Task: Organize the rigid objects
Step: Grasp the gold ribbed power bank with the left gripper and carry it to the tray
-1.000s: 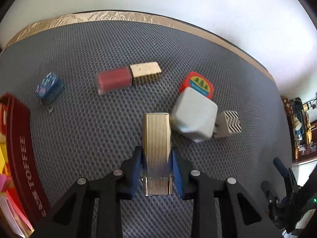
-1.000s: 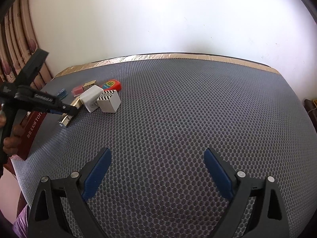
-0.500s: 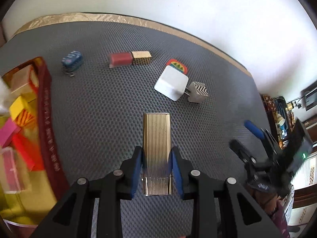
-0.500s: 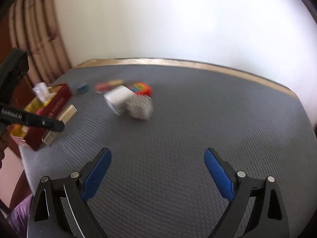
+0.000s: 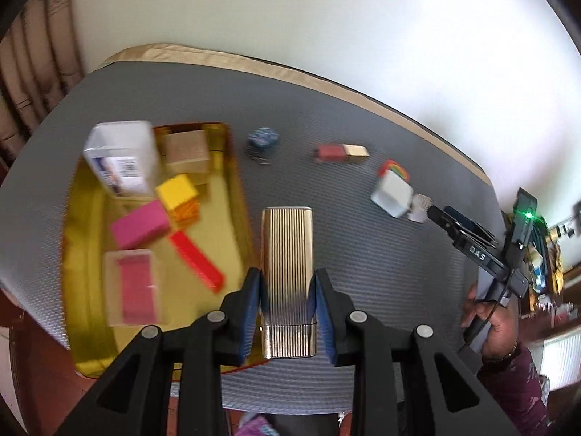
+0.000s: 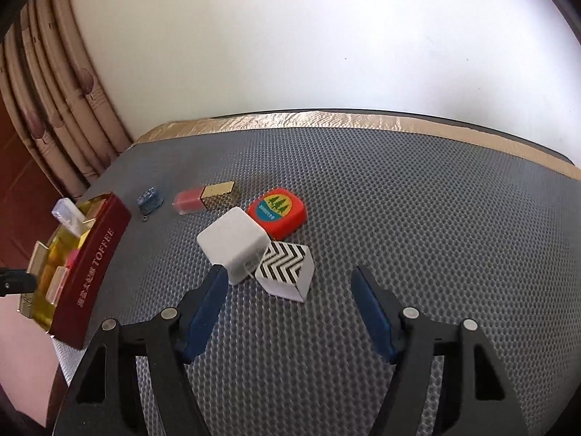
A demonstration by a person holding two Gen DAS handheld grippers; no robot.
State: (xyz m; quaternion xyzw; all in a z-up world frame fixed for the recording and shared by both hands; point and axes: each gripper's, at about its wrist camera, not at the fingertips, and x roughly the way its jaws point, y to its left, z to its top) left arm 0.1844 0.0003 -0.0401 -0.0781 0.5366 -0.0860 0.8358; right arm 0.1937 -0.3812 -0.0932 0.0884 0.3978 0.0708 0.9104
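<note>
Left gripper, jaws pinching the ribbed gold case, now carried from the loose pile to beside the toffee tin, drop-off likely next; right gripper, jaws spread, now near the white cube.

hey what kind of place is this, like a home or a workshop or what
Probably a room in a home: a table covered by a grey mat, patterned curtains beside a plain white wall, and a toffee tin used for sorting small items.
</note>
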